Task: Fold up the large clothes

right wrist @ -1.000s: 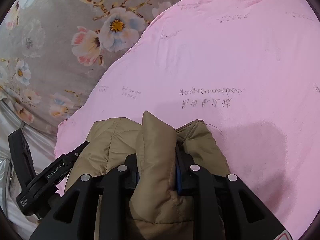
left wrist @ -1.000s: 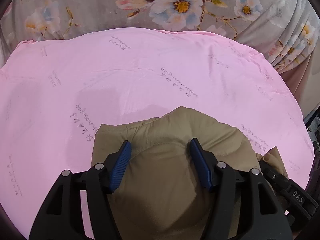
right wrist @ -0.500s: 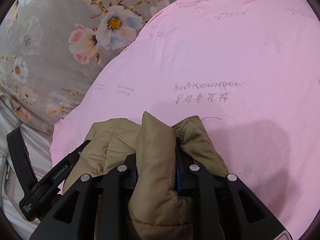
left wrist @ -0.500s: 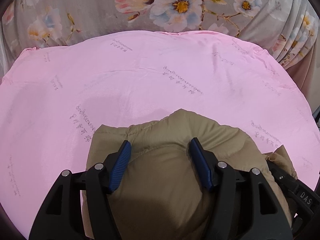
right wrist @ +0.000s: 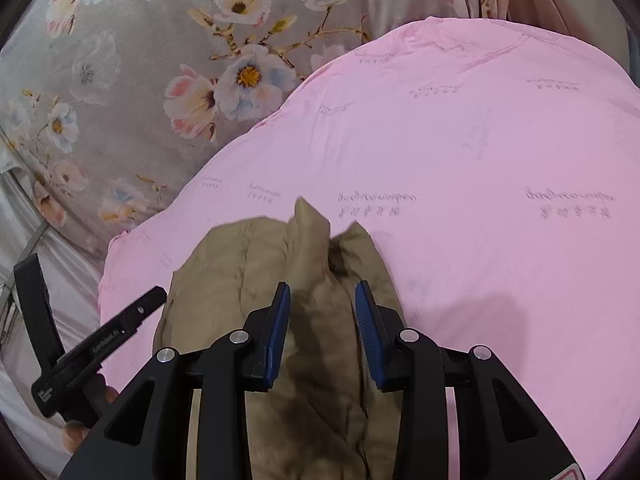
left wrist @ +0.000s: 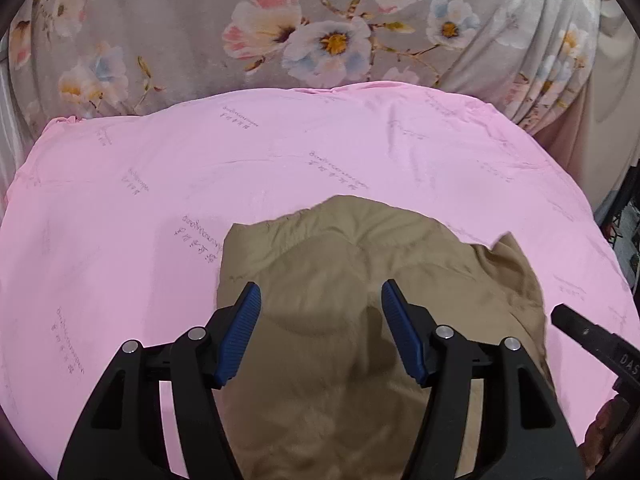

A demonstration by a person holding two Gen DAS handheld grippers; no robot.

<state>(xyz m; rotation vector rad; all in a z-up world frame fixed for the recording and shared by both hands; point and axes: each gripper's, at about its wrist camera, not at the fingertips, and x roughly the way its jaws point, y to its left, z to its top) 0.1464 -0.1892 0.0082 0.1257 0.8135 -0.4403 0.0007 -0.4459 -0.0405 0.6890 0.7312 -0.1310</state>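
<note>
A tan padded jacket is lying bunched near the front edge of a pink sheet printed with faint script. The left gripper is hanging over the jacket with its blue pads well apart, gripping nothing. The right gripper is opening its jaws; a raised fold of jacket is standing between them, with the pads not pressing on it. Behind the sheet a grey floral cloth is draping the back, gathering into pleats at the right. No containers are showing.
</note>
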